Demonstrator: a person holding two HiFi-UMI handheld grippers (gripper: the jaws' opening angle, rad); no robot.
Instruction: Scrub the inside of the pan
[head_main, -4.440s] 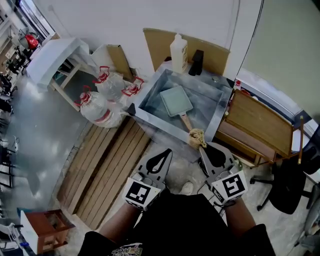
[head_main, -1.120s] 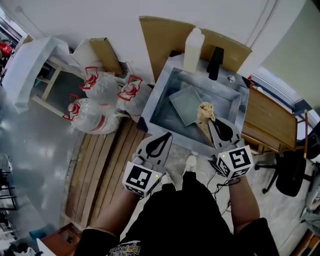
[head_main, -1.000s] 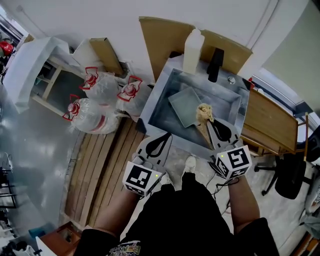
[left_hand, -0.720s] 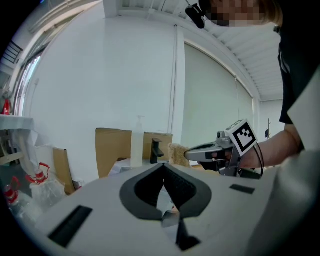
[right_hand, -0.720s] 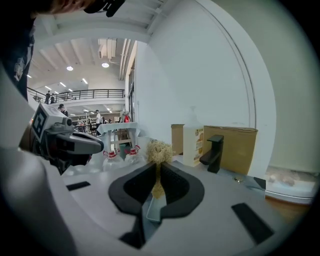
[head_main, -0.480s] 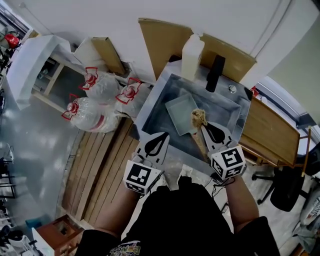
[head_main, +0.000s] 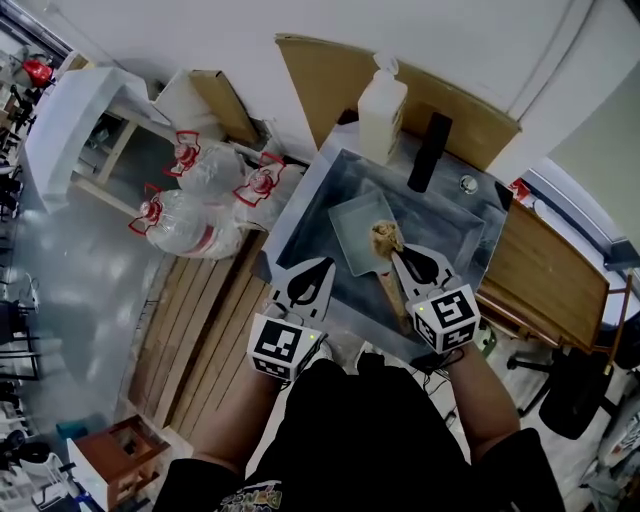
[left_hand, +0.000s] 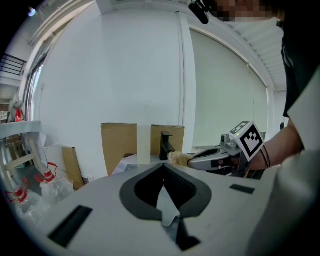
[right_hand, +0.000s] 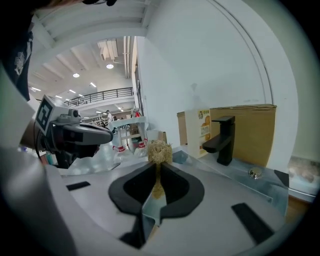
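A pale square pan with a wooden handle lies in the steel sink. My right gripper is shut on a tan fibrous scrubber, which hangs over the pan's near right part; I cannot tell whether it touches. In the right gripper view the scrubber sticks out past the shut jaws of the right gripper. My left gripper is shut with nothing in it and hovers at the sink's near left rim. The left gripper sees the scrubber off to its right.
A black faucet and a white soap bottle stand at the sink's far rim, before cardboard sheets. Water jugs with red caps lie to the left on the floor. Wooden boards lie below them; a wooden desk stands to the right.
My right gripper has carried the scrubber from the sink's near rim forward and left to above the pan. The left gripper has moved up to the sink's near edge.
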